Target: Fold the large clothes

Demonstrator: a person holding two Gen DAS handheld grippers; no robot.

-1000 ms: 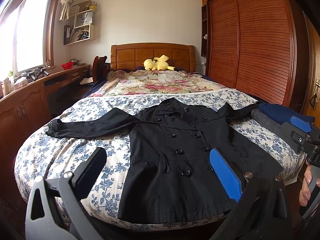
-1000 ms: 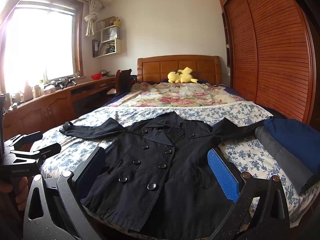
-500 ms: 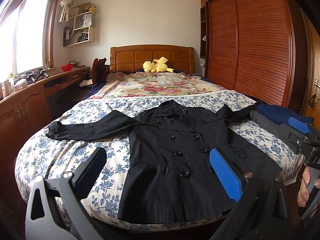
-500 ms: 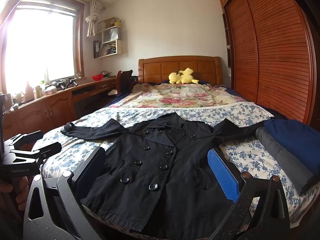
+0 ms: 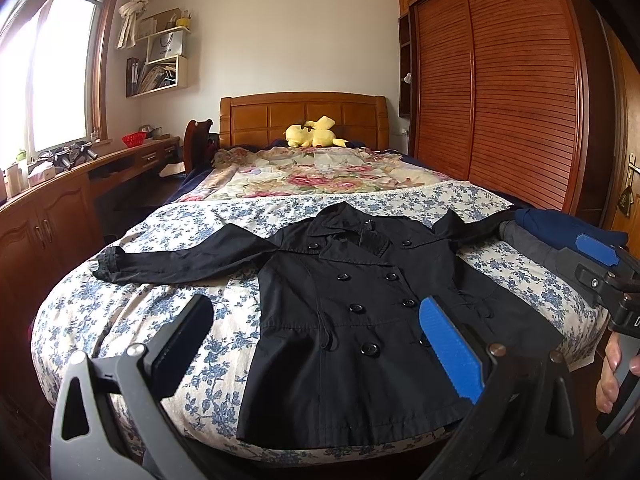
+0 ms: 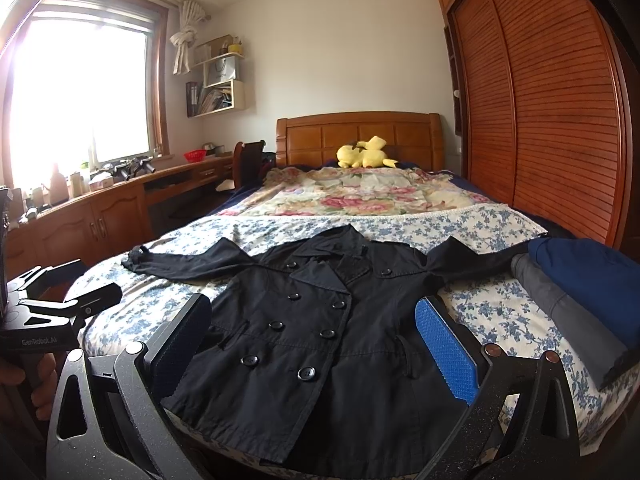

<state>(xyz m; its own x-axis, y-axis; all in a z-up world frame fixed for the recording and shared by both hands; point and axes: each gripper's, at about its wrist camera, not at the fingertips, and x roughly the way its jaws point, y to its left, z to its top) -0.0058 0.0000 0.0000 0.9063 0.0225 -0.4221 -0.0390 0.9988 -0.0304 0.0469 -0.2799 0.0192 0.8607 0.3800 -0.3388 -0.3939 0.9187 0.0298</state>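
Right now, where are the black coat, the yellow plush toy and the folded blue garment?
black coat (image 6: 312, 320): right wrist view, on its buttoned front.
yellow plush toy (image 5: 310, 134): left wrist view, on its body.
folded blue garment (image 6: 592, 276): right wrist view, on its top.

My bed (image 5: 132, 316) held a black coat (image 5: 352, 320) spread flat, folded clothes (image 6: 580, 292) beside it, and a yellow toy (image 5: 312, 132).

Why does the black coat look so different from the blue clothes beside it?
The black coat lies spread flat, sleeves out, buttons showing; the blue clothes are folded into a neat stack. The coat fills the bed's middle; the blue clothes sit at its right edge. Both rest on the flowered bedspread.
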